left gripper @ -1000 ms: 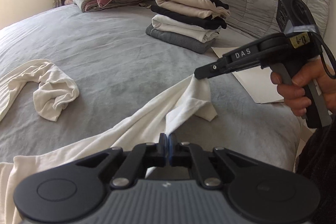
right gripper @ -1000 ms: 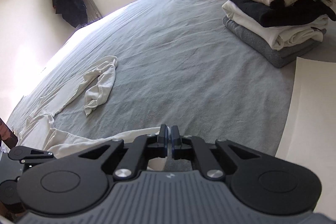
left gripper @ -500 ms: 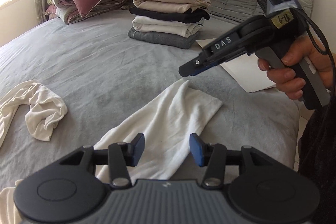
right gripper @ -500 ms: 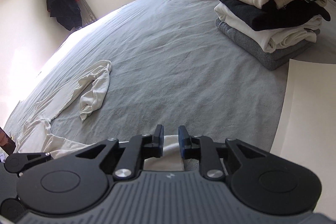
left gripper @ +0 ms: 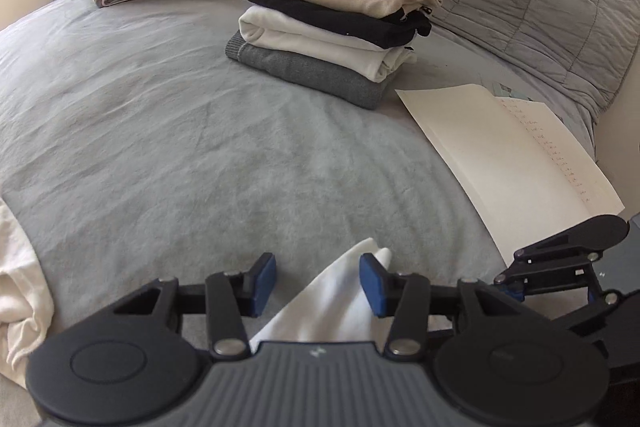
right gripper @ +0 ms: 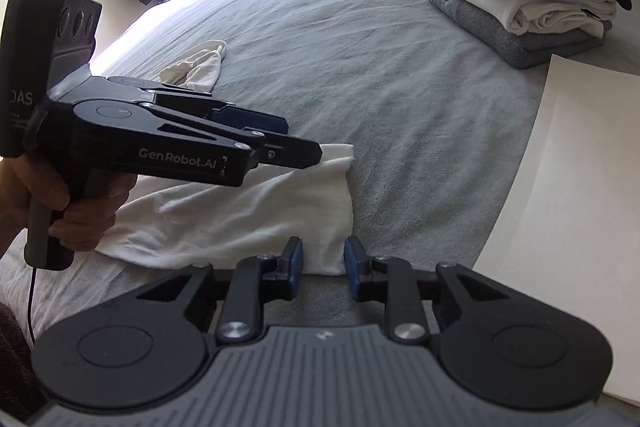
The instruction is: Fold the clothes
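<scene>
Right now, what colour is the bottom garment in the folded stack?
Grey; the bottom garment shows best in the left wrist view.

In the right wrist view, the left gripper [right gripper: 308, 151] carries white lettering "GenRobot.AI" along the side of its black body, just behind the fingers. The upright black camera housing [right gripper: 36, 67] at the back of the same tool shows the letters "DAS", the first one cut off by the picture's left edge; smaller lines beneath it are too fine to read. In the left wrist view, the open notebook [left gripper: 516, 151] at the bed's right edge has a column of handwritten entries down its right-hand page, too small to make out.
</scene>
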